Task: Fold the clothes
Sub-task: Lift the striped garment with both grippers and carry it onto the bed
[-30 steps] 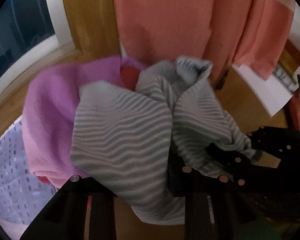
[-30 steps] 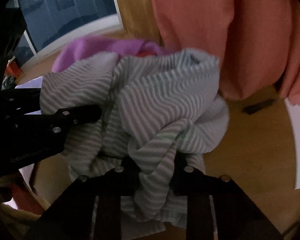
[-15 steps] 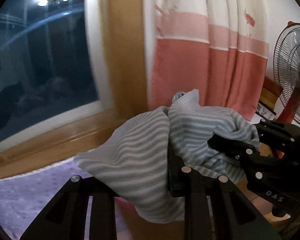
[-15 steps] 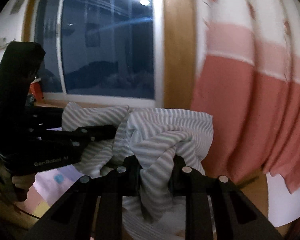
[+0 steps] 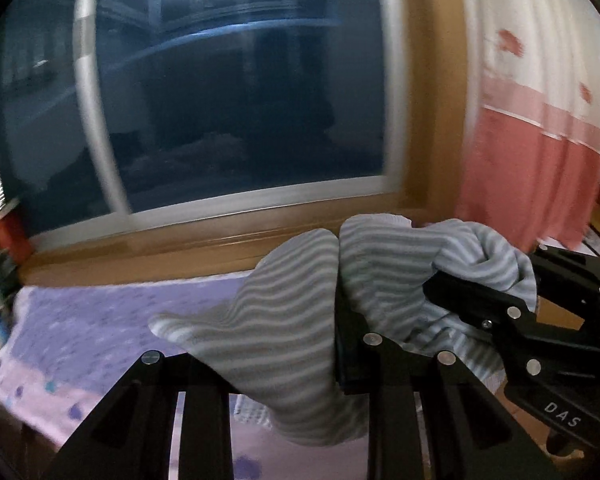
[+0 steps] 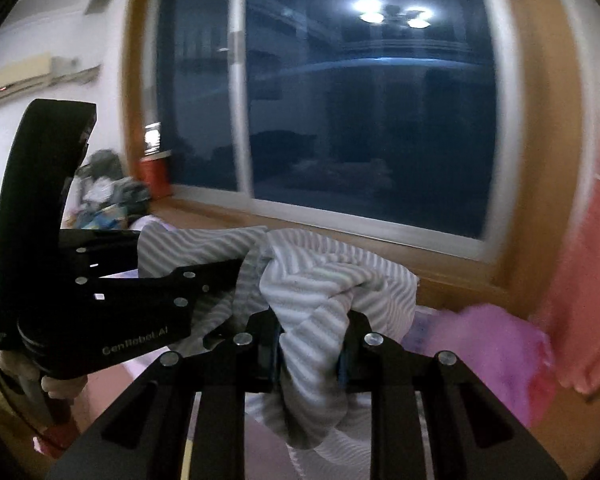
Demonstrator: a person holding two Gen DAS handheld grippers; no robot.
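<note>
"DAS" marks the right claw (image 5: 476, 308); "GenRobot.AI" the left claw (image 6: 220, 276).

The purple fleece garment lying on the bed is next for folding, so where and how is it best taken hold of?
The purple fleece garment lies crumpled near the pink curtain, right of the grey striped knitted garment that both grippers hold. Probably best to grip its raised upper edge, coming from above and from the front: that fold stands clear of the lilac dotted bedsheet, so jaws could close on fabric alone.
</note>
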